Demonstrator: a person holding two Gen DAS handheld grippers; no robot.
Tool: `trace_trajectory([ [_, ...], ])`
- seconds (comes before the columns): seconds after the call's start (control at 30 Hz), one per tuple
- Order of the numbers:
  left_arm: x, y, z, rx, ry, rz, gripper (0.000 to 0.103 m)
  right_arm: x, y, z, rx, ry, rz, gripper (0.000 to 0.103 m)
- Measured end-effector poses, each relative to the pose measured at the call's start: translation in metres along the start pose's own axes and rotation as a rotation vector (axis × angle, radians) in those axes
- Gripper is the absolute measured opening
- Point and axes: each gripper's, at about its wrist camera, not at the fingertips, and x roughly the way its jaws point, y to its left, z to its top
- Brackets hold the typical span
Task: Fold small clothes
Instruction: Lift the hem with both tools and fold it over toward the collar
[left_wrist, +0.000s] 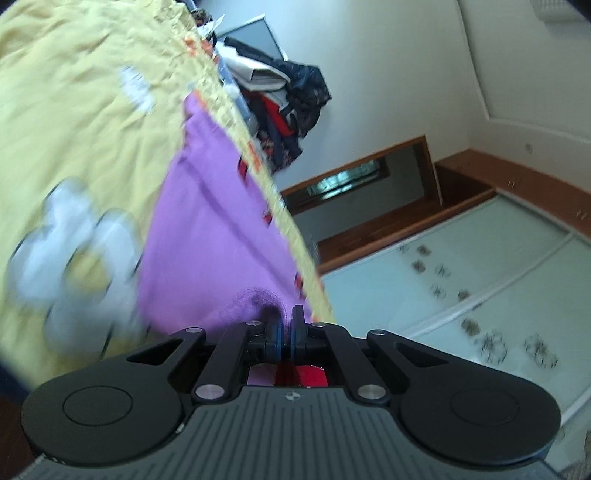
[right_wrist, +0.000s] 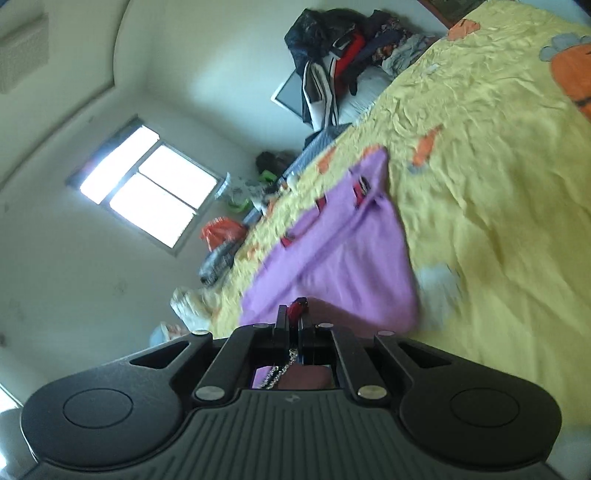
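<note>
- Purple garment (left_wrist: 207, 236) lies across the yellow bedspread (left_wrist: 85, 122).
- Left gripper (left_wrist: 287, 321): fingers pinched on its near edge.
- Right gripper (right_wrist: 291, 317): fingers clamped on its red-trimmed edge.

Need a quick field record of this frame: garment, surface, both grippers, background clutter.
garment: purple garment, red trim at one edge, stretched between both grippers
surface: yellow bedsheet with carrot print
left gripper: shut on a purple edge of the garment
right gripper: shut on the garment at a red-trimmed bit
background: clothes pile at the far end of the bed; window in right wrist view
blur: motion blur in both views
</note>
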Motion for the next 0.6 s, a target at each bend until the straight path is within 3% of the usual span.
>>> trace_trajectory([
  [0.4,0.101,0.024,0.102,0.004,-0.05,0.096,0.003,0.132,-0.064,0.104,0.212,0.009,-0.055,0.004],
  [0.6,0.133,0.044,0.143,-0.08,-0.076,0.113,0.002,0.194,-0.082,0.144,0.265,0.068,-0.096,0.004],
])
